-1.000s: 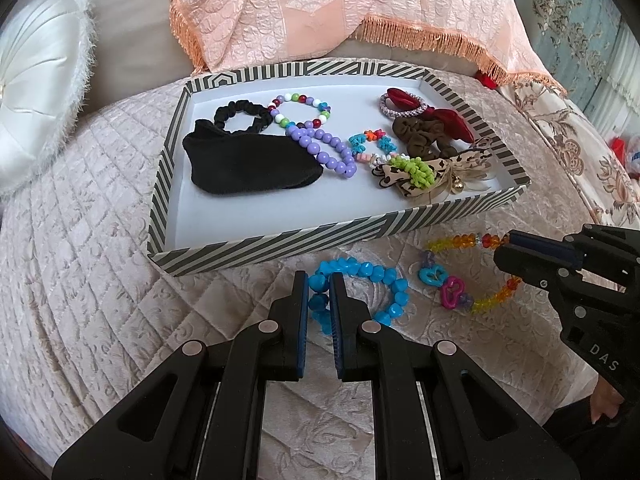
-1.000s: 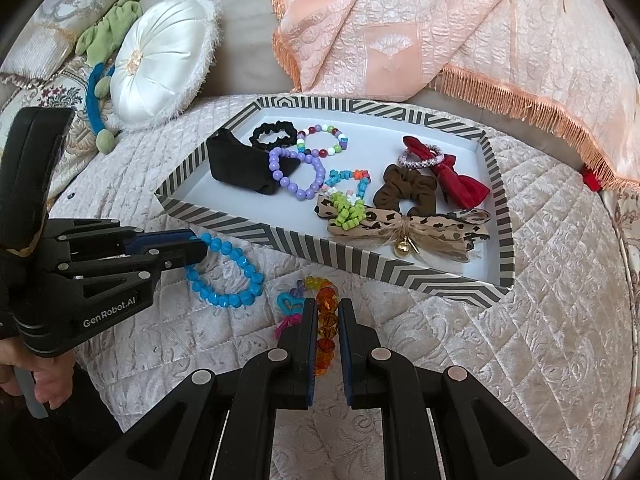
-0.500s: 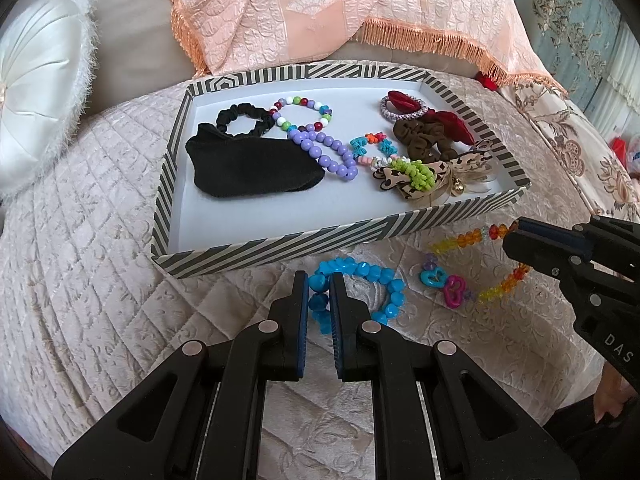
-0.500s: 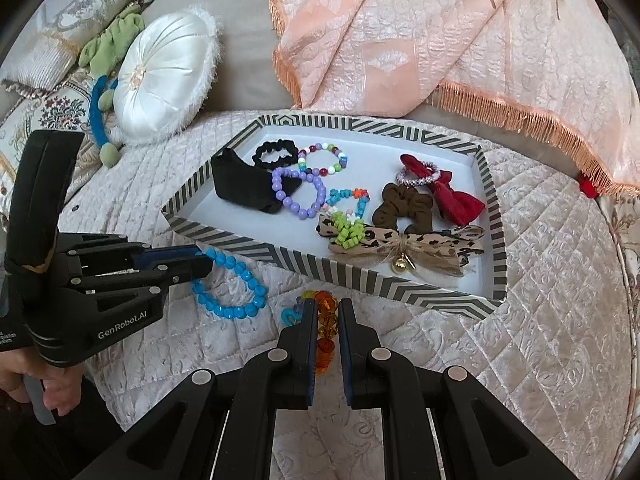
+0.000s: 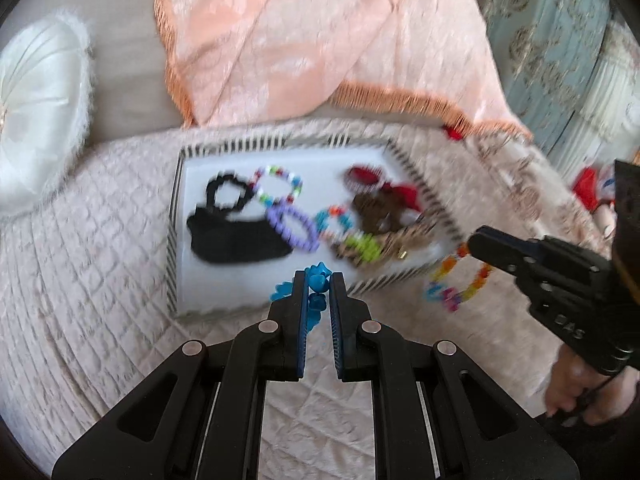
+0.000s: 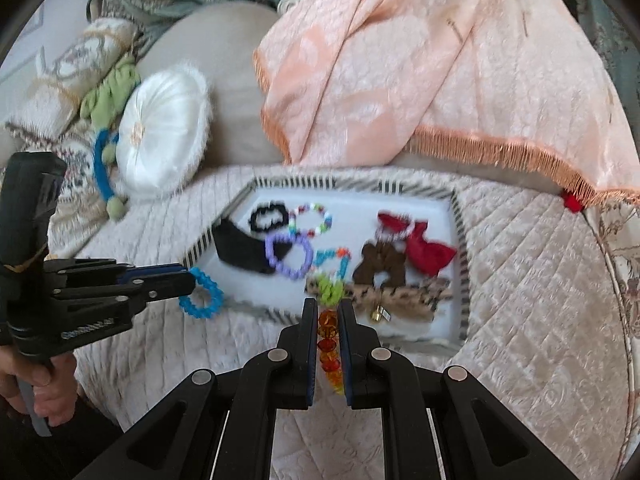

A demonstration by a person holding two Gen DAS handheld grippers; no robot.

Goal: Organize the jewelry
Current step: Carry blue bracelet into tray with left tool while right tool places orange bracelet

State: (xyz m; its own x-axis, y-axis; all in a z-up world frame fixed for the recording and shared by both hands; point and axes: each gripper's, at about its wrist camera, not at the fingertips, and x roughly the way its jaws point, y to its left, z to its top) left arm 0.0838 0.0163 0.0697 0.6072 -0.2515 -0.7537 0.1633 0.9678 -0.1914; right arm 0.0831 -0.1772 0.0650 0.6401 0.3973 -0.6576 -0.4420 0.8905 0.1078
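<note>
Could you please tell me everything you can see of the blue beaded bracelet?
The blue beaded bracelet is a closed ring of chunky, glossy turquoise beads that look like plastic. The left gripper is shut on one side of it, a bead pinched between the jaws, and the rest of the loop hangs free below, clear of the quilted cover. It sits just before the near edge of the striped tray, touching nothing else.
</note>
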